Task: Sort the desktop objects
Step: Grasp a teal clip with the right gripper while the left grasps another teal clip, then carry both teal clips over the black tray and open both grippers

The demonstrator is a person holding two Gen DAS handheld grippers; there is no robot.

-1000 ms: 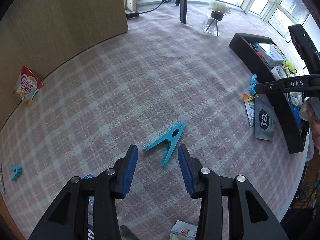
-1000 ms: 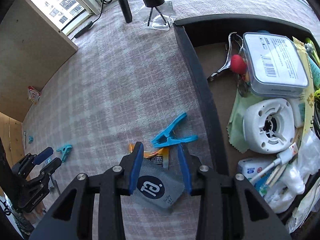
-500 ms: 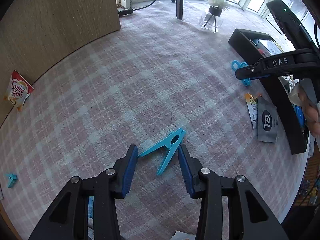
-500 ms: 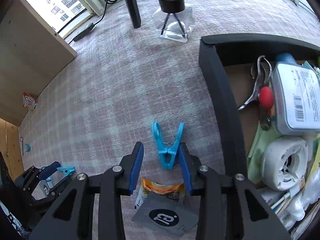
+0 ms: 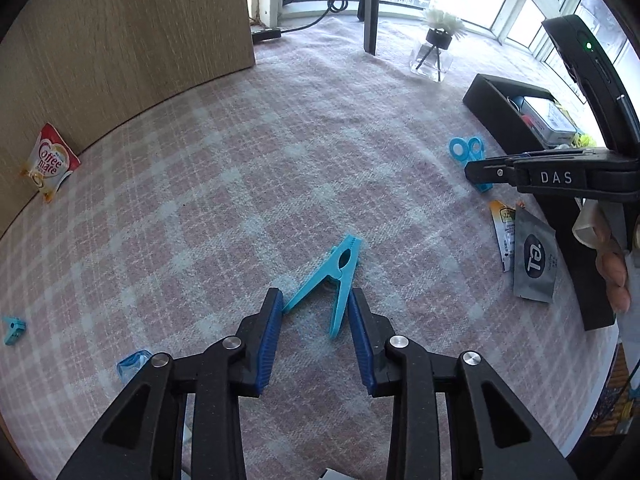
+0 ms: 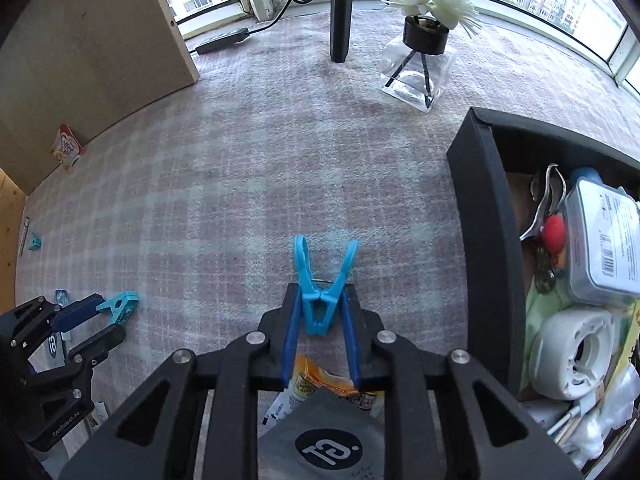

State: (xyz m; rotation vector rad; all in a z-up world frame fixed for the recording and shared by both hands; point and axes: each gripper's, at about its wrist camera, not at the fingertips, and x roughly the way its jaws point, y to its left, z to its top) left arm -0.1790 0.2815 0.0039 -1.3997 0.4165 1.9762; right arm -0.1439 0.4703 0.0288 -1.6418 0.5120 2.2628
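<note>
A teal clothespin (image 5: 340,272) lies on the checked cloth with its two legs spread between the fingers of my left gripper (image 5: 315,300). Those jaws are closing. The left pad meets one leg tip, while the other leg still shows a sliver of gap. From the right wrist view the left gripper (image 6: 102,320) sits low at the left with the teal clothespin (image 6: 120,304) at its tips. My right gripper (image 6: 320,294) is closing on a blue clothespin (image 6: 320,304), with both pads against its sides. In the left wrist view the right gripper (image 5: 476,172) partly covers the blue clothespin (image 5: 466,148).
A black box (image 6: 480,200) full of items stands at the right. A grey sachet (image 6: 328,440) and an orange packet (image 6: 320,380) lie under my right gripper. A Coffee mate packet (image 5: 50,162) leans on the wooden board, and a glass vase (image 6: 420,64) stands at the back.
My right gripper moved from over the sachets to the blue clothespin and its jaws narrowed onto it. The left jaws drew in around the teal clothespin's legs.
</note>
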